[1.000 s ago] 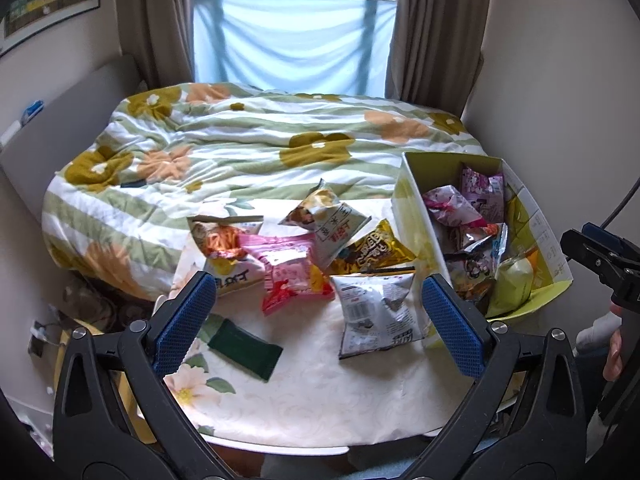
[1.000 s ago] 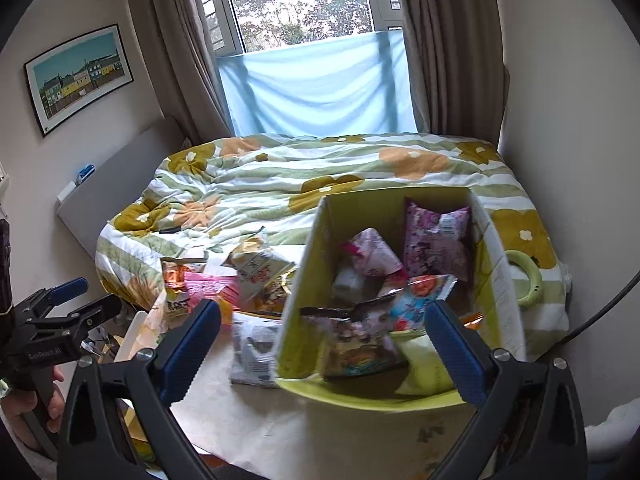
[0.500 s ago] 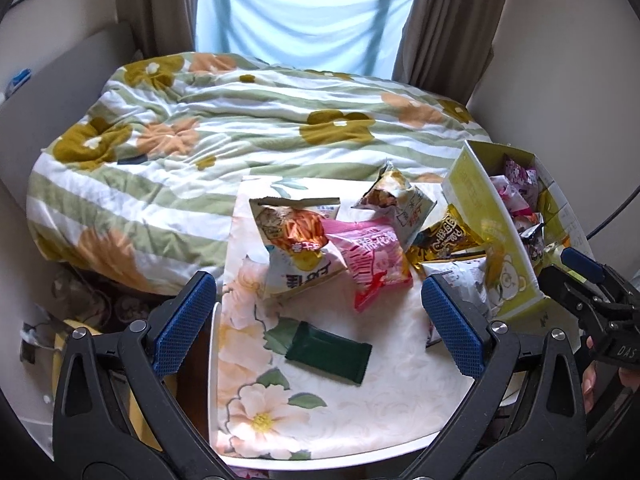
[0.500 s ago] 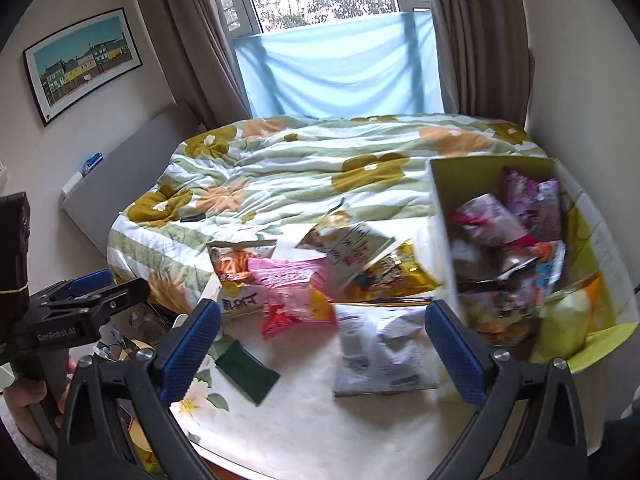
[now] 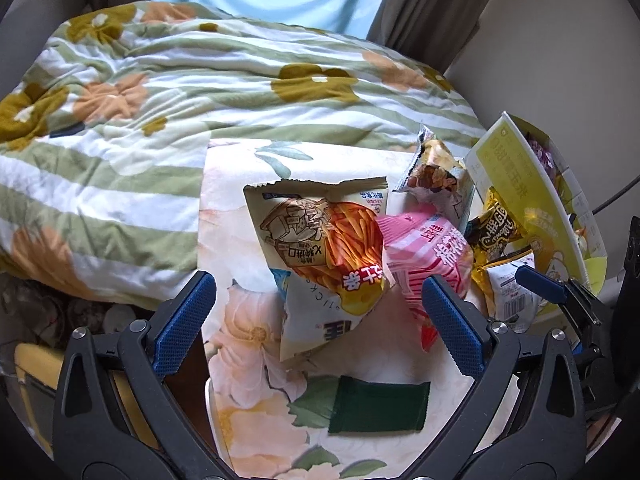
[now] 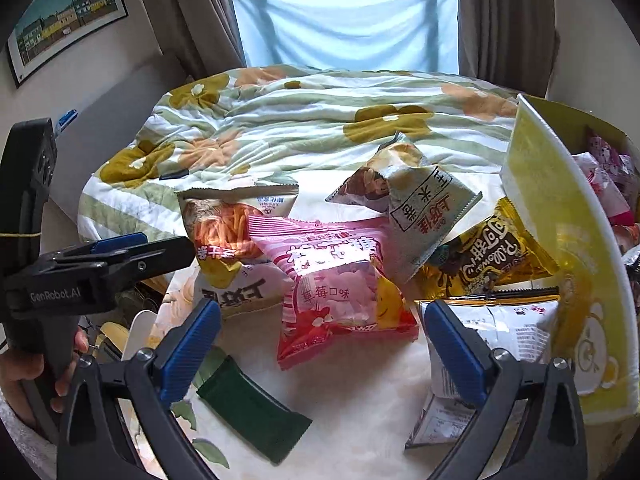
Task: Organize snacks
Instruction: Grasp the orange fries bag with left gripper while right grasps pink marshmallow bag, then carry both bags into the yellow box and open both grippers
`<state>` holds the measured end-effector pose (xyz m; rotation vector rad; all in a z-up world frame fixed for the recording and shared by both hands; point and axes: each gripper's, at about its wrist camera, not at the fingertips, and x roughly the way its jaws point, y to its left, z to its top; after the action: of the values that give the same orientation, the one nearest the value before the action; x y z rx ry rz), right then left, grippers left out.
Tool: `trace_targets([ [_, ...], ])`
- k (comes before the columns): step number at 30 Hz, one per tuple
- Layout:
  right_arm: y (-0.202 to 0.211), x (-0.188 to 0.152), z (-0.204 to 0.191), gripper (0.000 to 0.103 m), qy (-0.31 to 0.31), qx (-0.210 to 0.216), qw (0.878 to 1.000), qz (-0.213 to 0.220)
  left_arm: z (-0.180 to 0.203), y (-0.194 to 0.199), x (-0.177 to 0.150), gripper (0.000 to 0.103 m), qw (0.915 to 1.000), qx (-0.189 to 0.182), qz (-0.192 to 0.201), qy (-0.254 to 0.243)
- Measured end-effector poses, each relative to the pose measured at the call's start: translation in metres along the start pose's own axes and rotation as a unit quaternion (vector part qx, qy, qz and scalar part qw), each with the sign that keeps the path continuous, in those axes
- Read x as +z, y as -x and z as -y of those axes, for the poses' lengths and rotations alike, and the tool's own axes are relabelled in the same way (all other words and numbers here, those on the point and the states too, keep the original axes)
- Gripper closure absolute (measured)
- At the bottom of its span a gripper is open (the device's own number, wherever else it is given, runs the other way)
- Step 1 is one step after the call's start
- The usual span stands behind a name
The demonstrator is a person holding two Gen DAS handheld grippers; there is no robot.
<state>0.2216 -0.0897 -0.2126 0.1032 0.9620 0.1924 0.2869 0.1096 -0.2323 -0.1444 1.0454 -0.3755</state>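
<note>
Over the last second both cameras have swung from the yellow box (image 6: 560, 216) on the right toward the loose packets on the table (image 6: 360, 412), and the left hand-held gripper (image 5: 320, 312) has dropped much closer to them. Its jaws stand wide apart and hold nothing; between them in the left wrist view lies the orange fries bag (image 5: 320, 248), partly overlapped on its right by the pink strawberry bag (image 5: 424, 264). The right hand-held gripper (image 6: 320, 340) is likewise fully open and empty, hovering over the pink bag, with the white packet (image 6: 500, 328) just beside the box wall at its right finger. A flat dark green packet (image 6: 256, 404) sits alone at the near edge, apart from the pile; a grey-and-brown bag (image 6: 416, 196) and a gold bag (image 6: 492, 256) lie farther back, the gold one touching the box. The box already holds several snacks, so sorting seems well under way, with about six packets left outside. The approach suggests the fries bag is the left gripper's next pick; the overlap with the pink bag may drag it along.
</note>
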Motion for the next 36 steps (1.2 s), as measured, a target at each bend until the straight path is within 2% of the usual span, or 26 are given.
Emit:
trace_targets([
  [7,-0.027,0.003,0.009,0.002,0.000,-0.003,1.000,-0.023,-0.009,-0.035,0.002,0.001,0.9993,-0.029,-0.022,-0.011],
  [13,-0.041,0.007,0.010,0.002,0.005,0.025,0.999,-0.034,-0.008,-0.054,0.004,0.002,0.9975,-0.043,-0.037,-0.042],
  [15,-0.045,0.007,0.009,0.002,0.011,0.029,0.999,-0.038,-0.008,-0.057,0.005,0.005,0.9971,-0.049,-0.038,-0.044],
  [18,-0.049,0.008,0.010,0.004,0.015,0.031,0.998,-0.044,-0.008,-0.060,0.006,0.020,0.9963,-0.063,-0.043,-0.041],
  [22,-0.051,0.010,0.012,0.007,0.015,0.035,0.998,-0.048,-0.004,-0.060,0.004,0.025,0.9964,-0.051,-0.047,-0.048],
  [25,-0.052,0.008,0.011,0.011,0.020,0.033,0.998,-0.054,0.000,-0.057,0.001,0.037,0.9964,-0.033,-0.052,-0.058],
  [29,-0.051,0.008,0.010,0.013,0.024,0.038,0.997,-0.056,-0.001,-0.050,-0.003,0.041,0.9971,-0.015,-0.053,-0.054],
  [36,-0.054,0.010,0.003,0.014,0.048,0.042,0.996,-0.057,-0.019,-0.032,-0.013,0.043,0.9987,0.001,-0.045,-0.025],
])
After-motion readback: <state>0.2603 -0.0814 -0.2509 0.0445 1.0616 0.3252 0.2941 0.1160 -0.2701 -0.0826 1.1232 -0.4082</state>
